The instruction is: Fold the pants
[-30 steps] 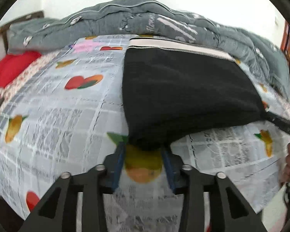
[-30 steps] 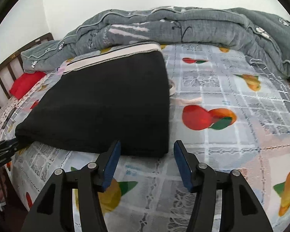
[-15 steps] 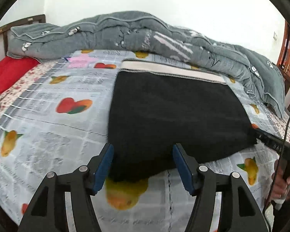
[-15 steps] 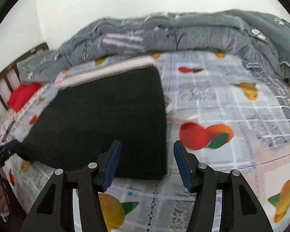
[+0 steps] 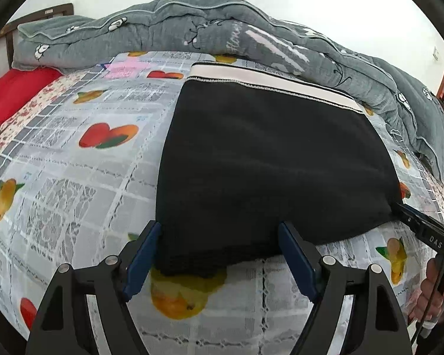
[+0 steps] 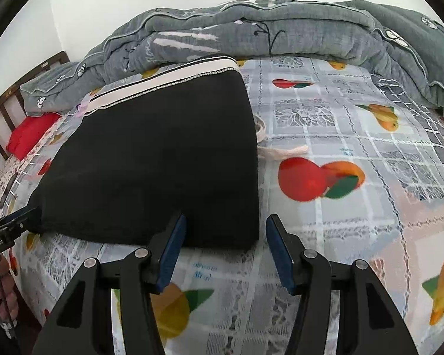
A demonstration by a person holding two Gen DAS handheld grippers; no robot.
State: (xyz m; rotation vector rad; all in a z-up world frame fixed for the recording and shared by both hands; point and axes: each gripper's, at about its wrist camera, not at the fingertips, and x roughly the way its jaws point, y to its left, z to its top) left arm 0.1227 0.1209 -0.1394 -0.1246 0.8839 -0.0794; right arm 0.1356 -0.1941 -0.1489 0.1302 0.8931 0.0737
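here, in the left wrist view, the left gripper (image 5: 219, 251) is seen released, its blue pads spread wide on either side of the near left corner of the black pants (image 5: 269, 171). nothing is clamped between the pads. the pants are laid as a folded rectangle on the fruit-print sheet (image 5: 74, 183), with the white waistband (image 5: 269, 84) at the far edge, just beside the grey quilt (image 5: 222, 32). the corner is framed by the jaws, which suggests that a pinch for a further fold is being prepared. at the right edge, the right gripper (image 5: 399, 208) is seen touching the opposite near corner, held by a hand (image 5: 438, 295). on its body the letters "das" are read; the remainder is cut off. script lettering is printed on the quilt but cannot be read with certainty. a red pillow (image 5: 17, 88) is placed at the far left.

in the right wrist view, the right gripper (image 6: 226, 247) is likewise released, its jaws set apart around the near right corner of the pants (image 6: 162, 165), with no cloth gripped. a white drawstring (image 6: 281, 149) is left protruding from the right edge onto the sheet (image 6: 355, 222). the left gripper (image 6: 32, 211) is seen at the far corner; partial white lettering on it is not legible. small blue printed characters on the sheet are too blurred to be read.
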